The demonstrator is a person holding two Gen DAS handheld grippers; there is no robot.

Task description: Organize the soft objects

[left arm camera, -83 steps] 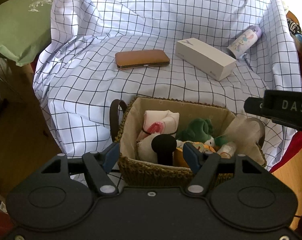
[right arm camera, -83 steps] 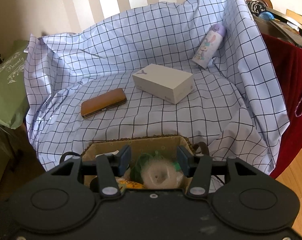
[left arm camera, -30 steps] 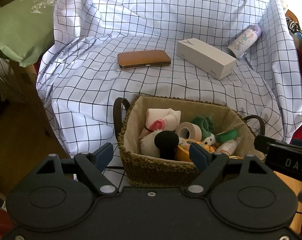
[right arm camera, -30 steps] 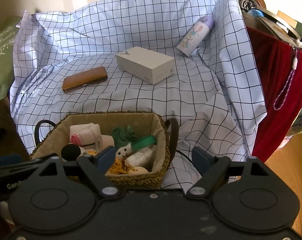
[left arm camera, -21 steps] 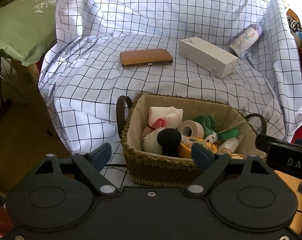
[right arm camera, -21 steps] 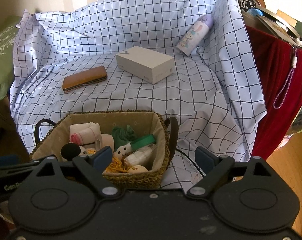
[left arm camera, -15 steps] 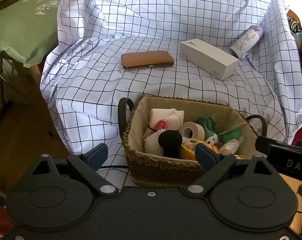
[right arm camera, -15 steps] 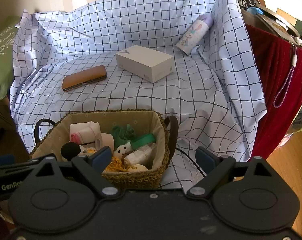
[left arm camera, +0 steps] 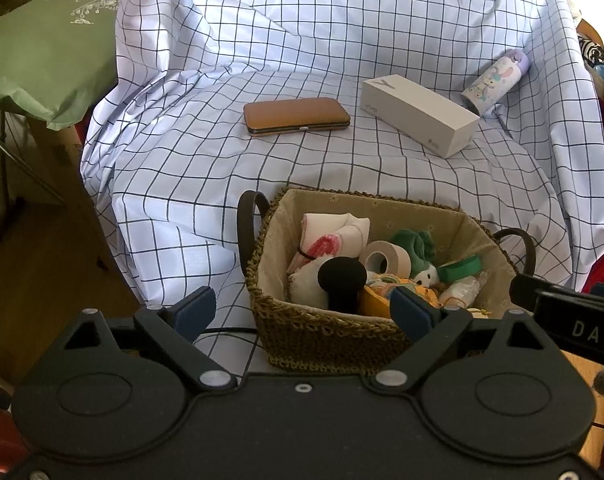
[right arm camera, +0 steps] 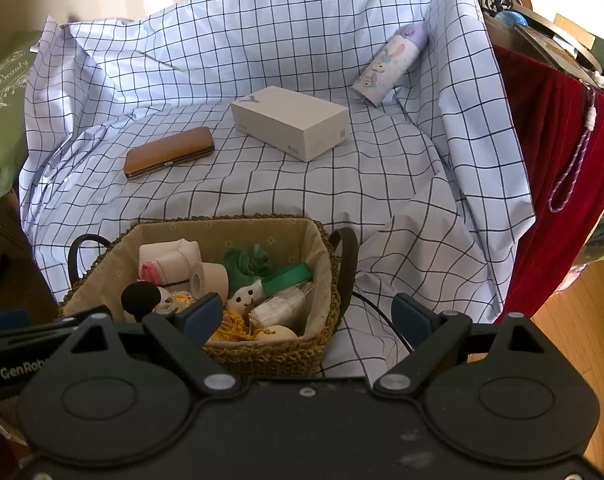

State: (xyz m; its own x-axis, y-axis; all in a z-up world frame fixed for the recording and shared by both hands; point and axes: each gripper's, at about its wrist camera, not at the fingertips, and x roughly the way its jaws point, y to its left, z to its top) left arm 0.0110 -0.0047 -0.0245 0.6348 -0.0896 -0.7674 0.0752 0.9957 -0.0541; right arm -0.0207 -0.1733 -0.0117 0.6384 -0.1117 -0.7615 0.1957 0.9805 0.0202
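Left gripper (left arm camera: pixel 304 310) spread wide, empty, hovering at the near rim of the woven basket (left arm camera: pixel 326 336). Right gripper (right arm camera: pixel 312 314) equally wide apart, holding nothing, at the basket's right corner. Inside the basket: rolled cloth (left arm camera: pixel 334 232), tape roll (left arm camera: pixel 382 260), green plush toy (left arm camera: pixel 416 246), black ball (left arm camera: pixel 340 276). Beyond on the checked sheet (left arm camera: pixel 205 176): brown case (left arm camera: pixel 295 115), white box (left arm camera: pixel 420 120), printed bottle (left arm camera: pixel 494 82) well apart

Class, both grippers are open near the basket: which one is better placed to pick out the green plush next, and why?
Probably the right gripper: the green plush lies just ahead of its open jaws. From the left gripper, open too, it sits across the basket behind the tape roll.
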